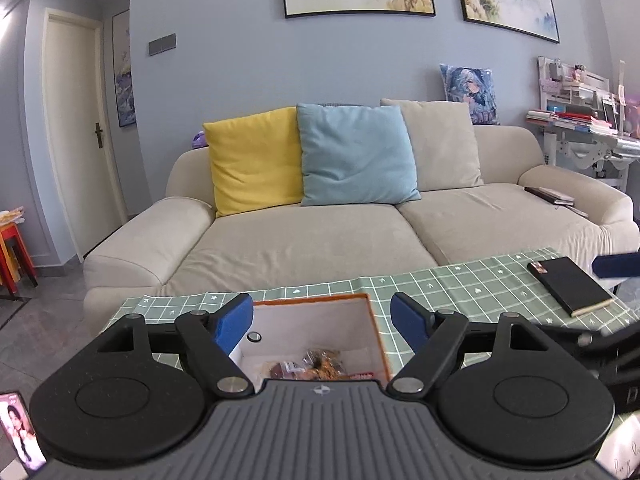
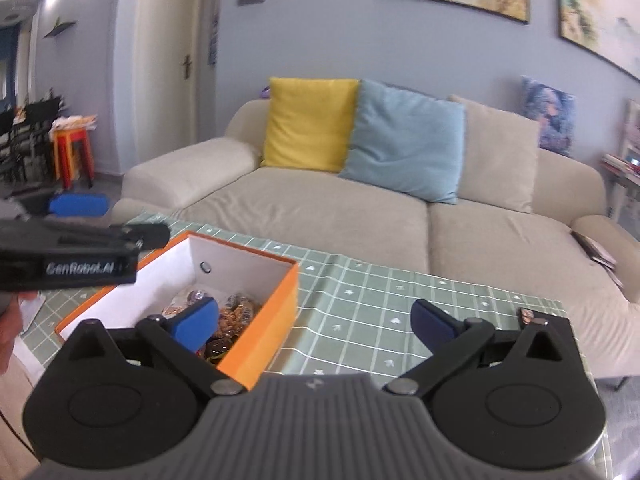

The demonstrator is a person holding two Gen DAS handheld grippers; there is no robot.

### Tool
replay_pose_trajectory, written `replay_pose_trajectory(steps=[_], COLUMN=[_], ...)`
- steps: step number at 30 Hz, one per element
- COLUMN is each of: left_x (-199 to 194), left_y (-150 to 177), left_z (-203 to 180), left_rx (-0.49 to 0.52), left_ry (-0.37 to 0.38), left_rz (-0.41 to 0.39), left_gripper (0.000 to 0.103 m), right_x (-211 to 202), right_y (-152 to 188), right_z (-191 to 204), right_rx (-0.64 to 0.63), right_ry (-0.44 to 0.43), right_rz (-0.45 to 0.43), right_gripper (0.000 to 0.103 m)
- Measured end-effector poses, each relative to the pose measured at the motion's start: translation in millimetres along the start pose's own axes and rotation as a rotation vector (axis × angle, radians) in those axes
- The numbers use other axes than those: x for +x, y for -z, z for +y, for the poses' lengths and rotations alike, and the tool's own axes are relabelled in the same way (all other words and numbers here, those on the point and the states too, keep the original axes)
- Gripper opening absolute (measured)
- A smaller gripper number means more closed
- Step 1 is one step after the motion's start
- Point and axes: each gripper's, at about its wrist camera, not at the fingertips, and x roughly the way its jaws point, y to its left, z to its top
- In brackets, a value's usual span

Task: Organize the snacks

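Note:
An orange box [image 1: 378,344] with white inner walls stands on the green checked tablecloth [image 1: 460,284]. Several wrapped snacks [image 1: 316,364] lie in its bottom. My left gripper [image 1: 322,322] is open and empty, held above the box with its blue pads either side of the opening. In the right wrist view the same box [image 2: 276,320] sits at lower left with the snacks [image 2: 236,312] inside. My right gripper [image 2: 316,326] is open and empty, its left pad over the box's near right corner, its right pad over the cloth. The left gripper's body [image 2: 72,256] shows at the left edge.
A black notebook [image 1: 568,284] lies on the cloth at the right; it also shows in the right wrist view [image 2: 556,326]. A beige sofa [image 1: 304,236] with yellow, blue and beige cushions stands just behind the table. A phone [image 1: 20,432] lies at lower left.

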Motion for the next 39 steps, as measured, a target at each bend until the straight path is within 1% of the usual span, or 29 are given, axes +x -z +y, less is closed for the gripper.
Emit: replay_pose_trajectory(steps=[3, 5, 9, 13, 17, 19, 22, 28, 39], left_x=[-8.5, -13.3, -15.8, -13.1, -3.5, -3.3, -1.4, 3.5, 4.3], left_y=[8.6, 14.9, 26.6, 40.3, 49.6, 55.4, 61.2, 68.2, 68.1], left_z=[-11.5, -16.1, -22.9, -32.3, -39.3, -43.7, -48.1, -47.8, -47.7], left_rx=[0.033, 0.035, 0.007, -0.005, -0.009, 0.001, 0.024, 0.001, -0.013], left_ry=[-0.026, -0.034, -0.013, 0.024, 0.033, 0.025, 0.006, 0.010, 0.008], left_rz=[0.004, 0.009, 0.049, 0.096, 0.167, 0.177, 0.193, 0.246, 0.269], left_gripper=[0.093, 0.093, 0.093, 0.094, 0.094, 0.094, 0.094, 0.094, 0.094], right_x=[-14.6, -22.5, -29.5, -29.9, -28.1, -26.5, -22.4, -20.0, -16.6], right_y=[9.4, 18.6, 36.4, 55.4, 72.4, 79.5, 84.5, 87.6, 86.8], right_z=[-8.0, -12.2, -16.2, -14.0, -10.7, -8.4, -7.7, -8.2, -8.2], right_rx=[0.049, 0.087, 0.139, 0.133, 0.102, 0.088, 0.088, 0.085, 0.095], right_ry=[0.028, 0.042, 0.070, 0.096, 0.097, 0.103, 0.107, 0.113, 0.124], right_rz=[-0.026, -0.039, -0.042, -0.007, 0.034, 0.045, 0.064, 0.071, 0.082], right_gripper=[0.099, 0.099, 0.099, 0.099, 0.099, 0.099, 0.099, 0.099, 0.099])
